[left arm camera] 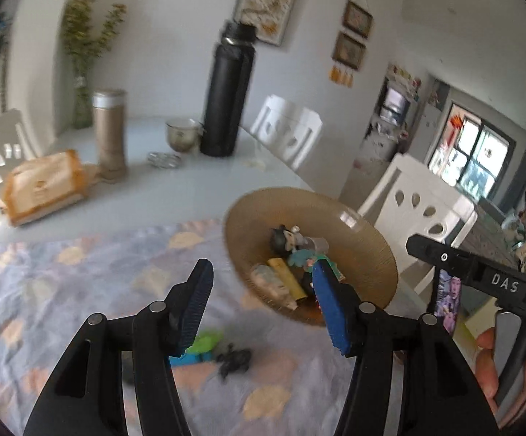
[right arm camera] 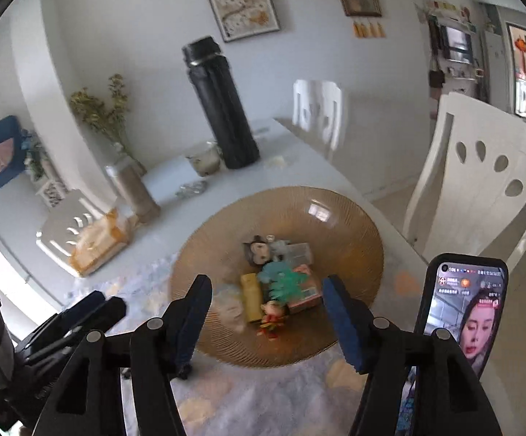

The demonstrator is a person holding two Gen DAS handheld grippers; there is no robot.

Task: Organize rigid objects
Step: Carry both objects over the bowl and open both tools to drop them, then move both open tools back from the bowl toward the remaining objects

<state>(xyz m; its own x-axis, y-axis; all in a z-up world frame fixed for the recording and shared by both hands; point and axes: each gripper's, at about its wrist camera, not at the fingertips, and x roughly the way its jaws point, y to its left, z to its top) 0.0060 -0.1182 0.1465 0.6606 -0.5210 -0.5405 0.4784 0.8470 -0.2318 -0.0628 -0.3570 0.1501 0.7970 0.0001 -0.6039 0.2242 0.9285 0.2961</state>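
Left gripper (left arm camera: 261, 294) and right gripper (right arm camera: 266, 309) both gape empty above the near tabletop (left arm camera: 197, 181); small figurines fill the amber plate (right arm camera: 335, 218).

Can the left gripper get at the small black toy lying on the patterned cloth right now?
Probably yes. The left gripper is open and holds nothing, and the black toy lies on the cloth just below its fingers, uncovered, with only a green toy beside it.
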